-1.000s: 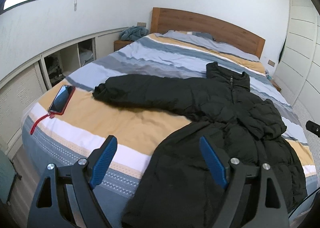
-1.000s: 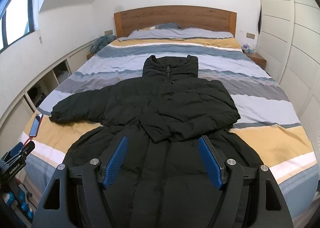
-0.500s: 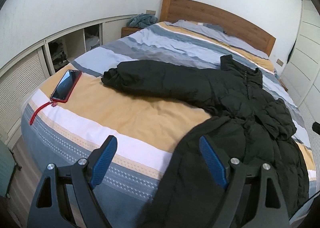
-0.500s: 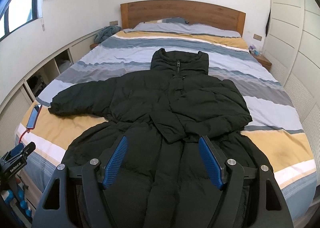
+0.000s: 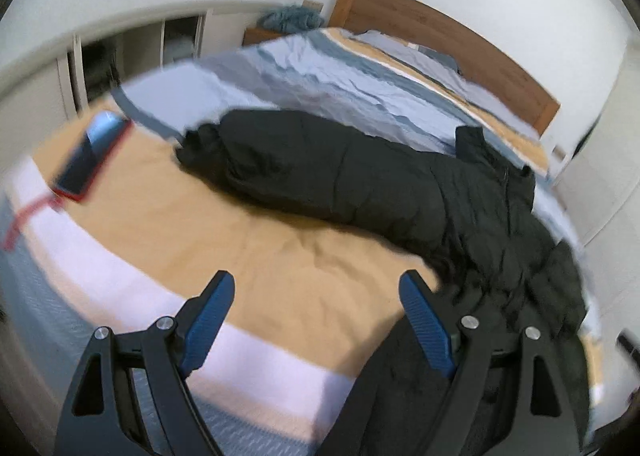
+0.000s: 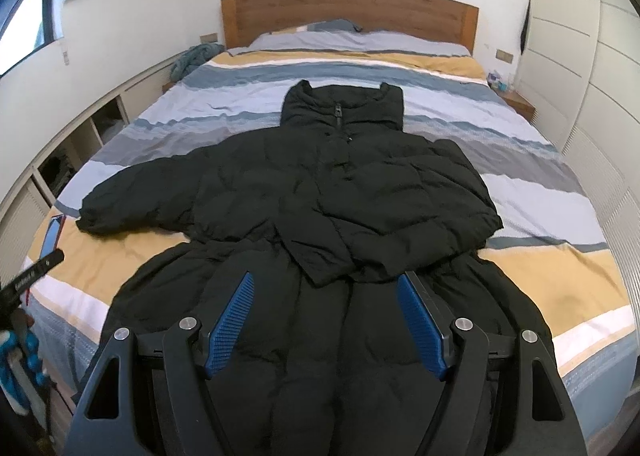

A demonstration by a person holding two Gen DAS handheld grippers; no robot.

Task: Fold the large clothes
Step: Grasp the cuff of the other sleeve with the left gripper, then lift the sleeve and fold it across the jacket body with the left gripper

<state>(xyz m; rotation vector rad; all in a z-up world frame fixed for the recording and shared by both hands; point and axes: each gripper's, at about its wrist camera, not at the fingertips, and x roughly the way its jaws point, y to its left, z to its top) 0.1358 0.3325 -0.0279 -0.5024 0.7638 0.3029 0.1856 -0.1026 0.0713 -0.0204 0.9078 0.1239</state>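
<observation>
In the left wrist view, blurred, the left hand-held gripper (image 5: 316, 292) stood wide apart with nothing between its blue pads, over the bed's (image 5: 280, 240) yellow stripe. The black puffer jacket (image 5: 400, 184) lay on the bed, one sleeve stretched out toward a red-cased phone (image 5: 90, 156) near the edge.

In the right wrist view, the right hand-held gripper (image 6: 325, 288) was likewise wide and empty above the jacket's (image 6: 256, 184) lower part. The jacket lay face up, zipped, collar toward the wooden headboard (image 6: 348, 12), its other sleeve folded across the chest.
</observation>
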